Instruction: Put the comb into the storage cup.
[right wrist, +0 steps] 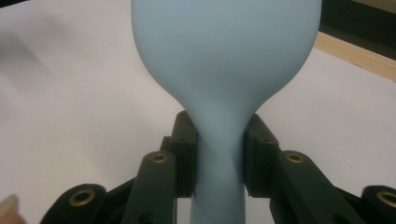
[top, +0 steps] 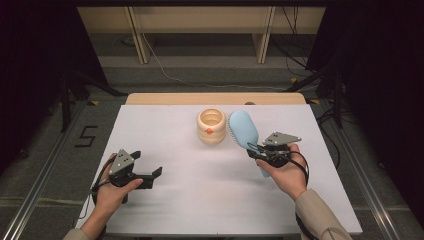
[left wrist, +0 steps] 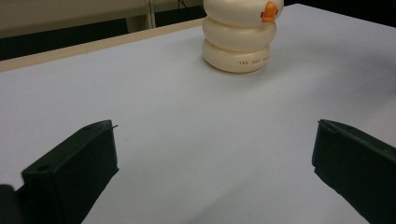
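bristles [top: 232,131] edge brush [top: 243,128], high view | right gripper [right wrist: 218,154] clamps neck

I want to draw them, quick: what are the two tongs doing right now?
Left tongs: open, holding nothing, above the white table.
Right tongs: closed on the neck of the light blue hairbrush.
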`<state>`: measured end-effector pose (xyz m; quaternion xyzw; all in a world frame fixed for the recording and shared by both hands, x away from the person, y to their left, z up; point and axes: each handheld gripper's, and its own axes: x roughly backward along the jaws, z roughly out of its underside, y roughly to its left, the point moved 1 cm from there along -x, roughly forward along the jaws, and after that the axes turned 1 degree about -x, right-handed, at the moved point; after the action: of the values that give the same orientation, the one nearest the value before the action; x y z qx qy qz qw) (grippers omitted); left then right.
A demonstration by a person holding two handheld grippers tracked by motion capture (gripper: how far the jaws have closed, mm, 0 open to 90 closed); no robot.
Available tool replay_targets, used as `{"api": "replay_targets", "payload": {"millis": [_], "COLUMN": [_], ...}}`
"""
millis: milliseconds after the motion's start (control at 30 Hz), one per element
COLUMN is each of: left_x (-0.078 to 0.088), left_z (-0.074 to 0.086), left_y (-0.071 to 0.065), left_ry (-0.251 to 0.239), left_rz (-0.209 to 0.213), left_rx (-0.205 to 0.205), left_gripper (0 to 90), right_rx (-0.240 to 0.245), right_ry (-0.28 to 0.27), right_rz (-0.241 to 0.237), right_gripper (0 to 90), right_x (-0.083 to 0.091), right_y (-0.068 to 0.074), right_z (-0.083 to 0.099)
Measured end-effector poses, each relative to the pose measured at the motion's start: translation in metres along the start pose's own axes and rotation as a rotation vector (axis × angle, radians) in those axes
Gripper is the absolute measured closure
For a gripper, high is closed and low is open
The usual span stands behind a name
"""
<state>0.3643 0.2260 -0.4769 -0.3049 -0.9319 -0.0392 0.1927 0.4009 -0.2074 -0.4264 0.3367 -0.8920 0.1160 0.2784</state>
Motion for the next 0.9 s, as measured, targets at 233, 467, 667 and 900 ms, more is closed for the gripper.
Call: {"api": "replay_targets", "payload": {"millis": [233, 467, 667, 900], "left_x": [0.0, 0.0, 0.0, 0.0], "left_z": [0.0, 0.0, 0.0, 0.0], "left_y": [0.0, 0.0, 0.0, 0.0], "left_ry": [0.0, -0.001, 0.0, 0.0], "left_rz": [0.0, 0.0, 0.001, 0.001], "left_rx": [0.0, -0.001, -0.001, -0.002], "left_gripper": [0.0, 0.0, 0.0, 0.0], "right_rx": [0.009, 0.015, 0.021, 0.026], "right_ry": [-0.001, -0.006, -0.004, -0.006], "right_rz": [-0.011, -0.02, -0.028, -0.034], "right_gripper": [70.2, 70.2, 70.2, 70.2], "right_x": [-0.001, -0.002, -0.004, -0.005], "right_y": [0.004, 0.006, 0.009, 0.011], "right_z": [-0.001, -0.002, -0.002, -0.002]}}
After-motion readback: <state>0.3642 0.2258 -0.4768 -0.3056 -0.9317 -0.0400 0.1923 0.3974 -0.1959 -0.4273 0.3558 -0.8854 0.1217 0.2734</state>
